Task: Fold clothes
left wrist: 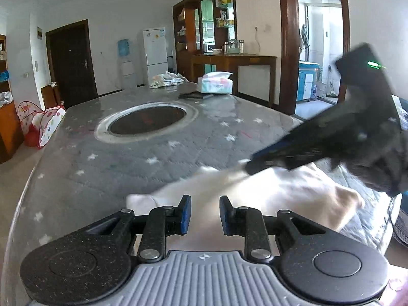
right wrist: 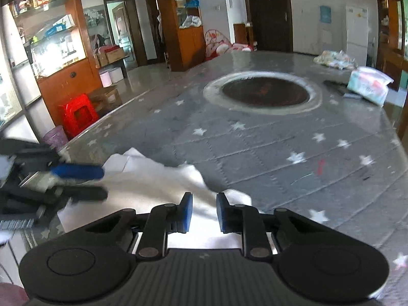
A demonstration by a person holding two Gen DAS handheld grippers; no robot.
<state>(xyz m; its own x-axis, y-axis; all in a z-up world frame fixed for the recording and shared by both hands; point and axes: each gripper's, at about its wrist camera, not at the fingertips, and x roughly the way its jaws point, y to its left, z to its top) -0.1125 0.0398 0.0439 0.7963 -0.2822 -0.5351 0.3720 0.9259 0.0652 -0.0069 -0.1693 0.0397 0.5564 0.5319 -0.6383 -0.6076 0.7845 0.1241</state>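
A white garment (left wrist: pixel 255 191) lies crumpled at the near edge of the grey star-patterned table (left wrist: pixel 127 158); it also shows in the right wrist view (right wrist: pixel 153 181). My left gripper (left wrist: pixel 202 215) is open just above the cloth, with nothing between its blue pads. My right gripper (right wrist: pixel 203 213) is open over the cloth's right end, also empty. In the left wrist view the right gripper's body (left wrist: pixel 344 132) crosses at the right, blurred, its tip over the cloth. In the right wrist view the left gripper's blue-padded fingers (right wrist: pixel 76 172) enter from the left over the cloth.
A round dark inset (left wrist: pixel 148 121) sits mid-table. A tissue pack (left wrist: pixel 215 83), a dark flat item (left wrist: pixel 195 95) and a bundle of cloth (left wrist: pixel 165 79) lie at the far end. A red stool (right wrist: pixel 79 114) and cabinets stand left of the table.
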